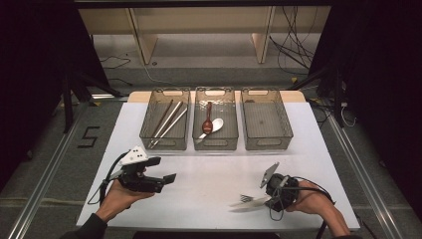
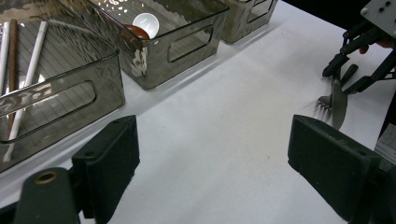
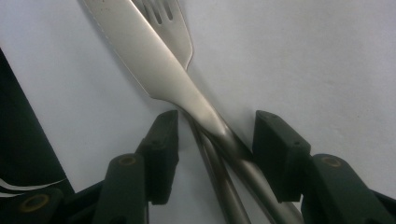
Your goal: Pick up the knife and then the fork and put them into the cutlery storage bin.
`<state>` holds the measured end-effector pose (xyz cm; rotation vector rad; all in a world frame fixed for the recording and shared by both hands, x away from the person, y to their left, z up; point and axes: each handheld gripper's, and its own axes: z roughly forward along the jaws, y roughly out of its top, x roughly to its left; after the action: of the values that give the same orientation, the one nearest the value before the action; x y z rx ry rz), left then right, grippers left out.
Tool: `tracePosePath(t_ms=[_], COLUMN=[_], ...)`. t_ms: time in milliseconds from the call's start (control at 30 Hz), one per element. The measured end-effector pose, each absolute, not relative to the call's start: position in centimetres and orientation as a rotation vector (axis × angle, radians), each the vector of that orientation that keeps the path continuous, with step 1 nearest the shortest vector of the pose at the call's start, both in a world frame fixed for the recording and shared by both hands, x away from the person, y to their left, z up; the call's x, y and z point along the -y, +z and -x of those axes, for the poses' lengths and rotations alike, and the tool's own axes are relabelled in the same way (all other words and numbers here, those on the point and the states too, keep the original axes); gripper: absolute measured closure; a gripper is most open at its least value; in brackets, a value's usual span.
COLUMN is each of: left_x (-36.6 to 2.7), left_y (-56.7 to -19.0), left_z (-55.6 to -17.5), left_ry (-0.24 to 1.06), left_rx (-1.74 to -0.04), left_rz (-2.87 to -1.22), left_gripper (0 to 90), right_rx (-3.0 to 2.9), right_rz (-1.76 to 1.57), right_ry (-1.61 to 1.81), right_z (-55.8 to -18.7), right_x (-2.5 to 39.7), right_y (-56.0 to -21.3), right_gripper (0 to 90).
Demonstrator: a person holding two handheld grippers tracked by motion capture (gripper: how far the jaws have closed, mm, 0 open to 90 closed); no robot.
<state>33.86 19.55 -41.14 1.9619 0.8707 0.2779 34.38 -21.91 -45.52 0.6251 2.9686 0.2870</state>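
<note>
- Fingers (image 3: 161,154) of the right gripper (image 3: 217,140) stand apart on either side of two crossed handles, not pressing them; a gap shows between each pad and the metal.
- Between those pads lie a knife (image 3: 154,70) and a fork (image 3: 170,23), the knife's handle crossing over the fork's.
- Both pieces rest on the white table (image 1: 209,179), near its front edge on the person's right side, as the high view shows.
- Seen from above, the knife (image 1: 251,203) and fork (image 1: 246,198) run roughly along the table's width, blade and tines pointing toward the person's left, handles reaching back into the right gripper (image 1: 275,191).
- Their long axes make a narrow X, diverging slightly toward the tips.
- Left gripper (image 1: 161,181) hovers over the table's left front with its jaws wide apart and nothing between them; its own view shows bare table between the two black pads (image 2: 109,158).
- Three grey bins stand in a row at the far side: the left bin (image 1: 165,142) holds chopsticks (image 1: 166,122), the middle bin (image 1: 215,142) holds two spoons (image 1: 209,124), and the right bin (image 1: 265,142) stands beside it.
</note>
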Motion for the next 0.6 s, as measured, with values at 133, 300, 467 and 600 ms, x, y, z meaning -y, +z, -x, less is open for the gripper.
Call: tracePosePath(t_ms=[133,300,467,600], left_x=[-19.48,-19.45,-19.45,-19.36], left_y=[-41.22,-41.27,-41.32,-41.38], left_z=[-33.89,-33.87,-33.89,-33.9], left_ry=[0.278,0.275,0.273,0.269], left_rx=[-0.869,-0.871,-0.874,-0.872], left_rz=[-1.964,-1.97,-1.977,-1.983], left_gripper=[16.0,16.1,16.2,16.2], right_rx=[-2.969,-2.976,-2.977,-2.978], right_rz=[-0.6,-0.565,-0.47,-0.401], right_ry=[0.244,0.202,0.15,0.146], right_z=[-34.47,-34.43,-34.19,-33.99], right_x=[21.66,21.39,21.01,20.98], right_y=[-45.41,-45.32,-45.26,-45.24], right_gripper=[57.4,62.5,67.0,70.5])
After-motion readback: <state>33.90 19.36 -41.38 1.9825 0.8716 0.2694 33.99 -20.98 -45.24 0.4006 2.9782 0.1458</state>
